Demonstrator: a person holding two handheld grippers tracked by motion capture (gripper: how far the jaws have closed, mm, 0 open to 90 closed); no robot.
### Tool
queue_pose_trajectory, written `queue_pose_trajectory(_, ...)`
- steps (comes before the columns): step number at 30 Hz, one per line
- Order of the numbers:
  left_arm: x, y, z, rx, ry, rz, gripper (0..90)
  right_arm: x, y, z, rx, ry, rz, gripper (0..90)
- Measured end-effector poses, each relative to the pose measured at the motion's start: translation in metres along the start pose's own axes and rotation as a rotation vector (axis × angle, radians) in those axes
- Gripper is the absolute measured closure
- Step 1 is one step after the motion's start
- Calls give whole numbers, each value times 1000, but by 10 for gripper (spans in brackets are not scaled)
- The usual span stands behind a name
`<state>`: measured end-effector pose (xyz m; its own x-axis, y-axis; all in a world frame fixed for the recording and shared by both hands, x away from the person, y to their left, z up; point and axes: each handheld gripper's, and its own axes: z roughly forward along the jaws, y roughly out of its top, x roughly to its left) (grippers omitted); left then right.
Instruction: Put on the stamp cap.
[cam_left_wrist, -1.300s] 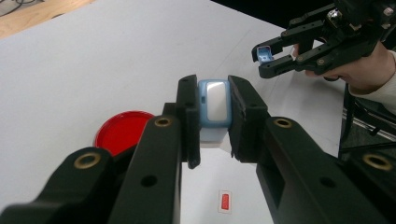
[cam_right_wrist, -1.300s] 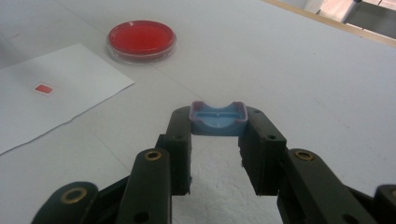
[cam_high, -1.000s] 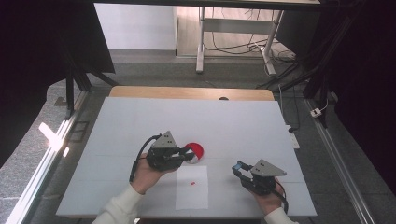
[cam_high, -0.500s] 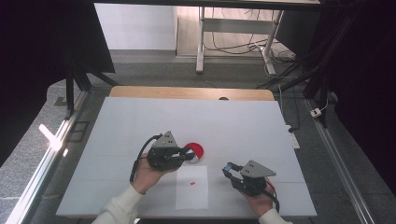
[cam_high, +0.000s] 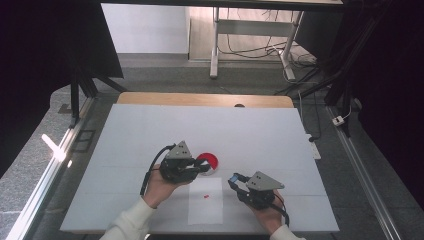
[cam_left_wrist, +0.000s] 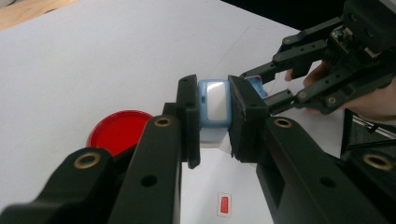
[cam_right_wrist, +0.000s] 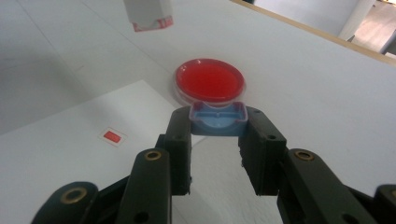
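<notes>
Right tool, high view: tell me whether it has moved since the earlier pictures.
Yes. The right tool has slid left along the table, from near the right edge toward the white sheet with its red mark, closer to the red dish.

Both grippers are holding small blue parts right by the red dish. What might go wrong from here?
1. The right gripper pinches its blue tray-like piece only at the jaw tips, so it may slip or twist out.
2. The left gripper holds a blue piece close to the right gripper; the jaws could collide when the parts meet.
3. The red dish sits beside the left gripper and might get knocked.
</notes>
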<state>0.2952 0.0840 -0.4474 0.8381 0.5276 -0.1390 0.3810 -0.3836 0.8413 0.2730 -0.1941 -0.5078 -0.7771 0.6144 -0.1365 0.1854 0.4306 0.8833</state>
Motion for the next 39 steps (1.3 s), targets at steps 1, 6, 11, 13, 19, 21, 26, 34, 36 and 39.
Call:
queue_pose_trajectory(1,0,0,0,0,-1,1,754,2,1,3,-7,7,-6,650)
queue_pose_trajectory(6,-1,0,0,-2,0,-1,754,9,5,13,-10,18,-18,650)
queue_pose_trajectory(11,0,0,0,-1,-1,-2,754,15,8,19,-10,25,-23,650)
queue_pose_trajectory(13,-1,0,0,-1,-1,-1,754,17,9,21,-11,30,-25,650)
queue_pose_trajectory(19,-1,0,1,-2,0,-2,754,23,14,28,-17,40,-28,650)
queue_pose_trajectory(21,-1,0,1,-3,0,-2,754,25,15,29,-17,40,-32,649)
queue_pose_trajectory(26,-2,0,1,-3,0,0,754,27,16,33,-27,36,-32,650)
queue_pose_trajectory(34,-3,0,2,-9,5,-5,754,27,17,35,-35,29,-26,650)
queue_pose_trajectory(36,-4,1,2,-12,6,-4,754,27,18,35,-20,39,-35,650)
queue_pose_trajectory(39,-6,1,3,-14,4,-2,754,29,18,36,-22,26,-36,650)
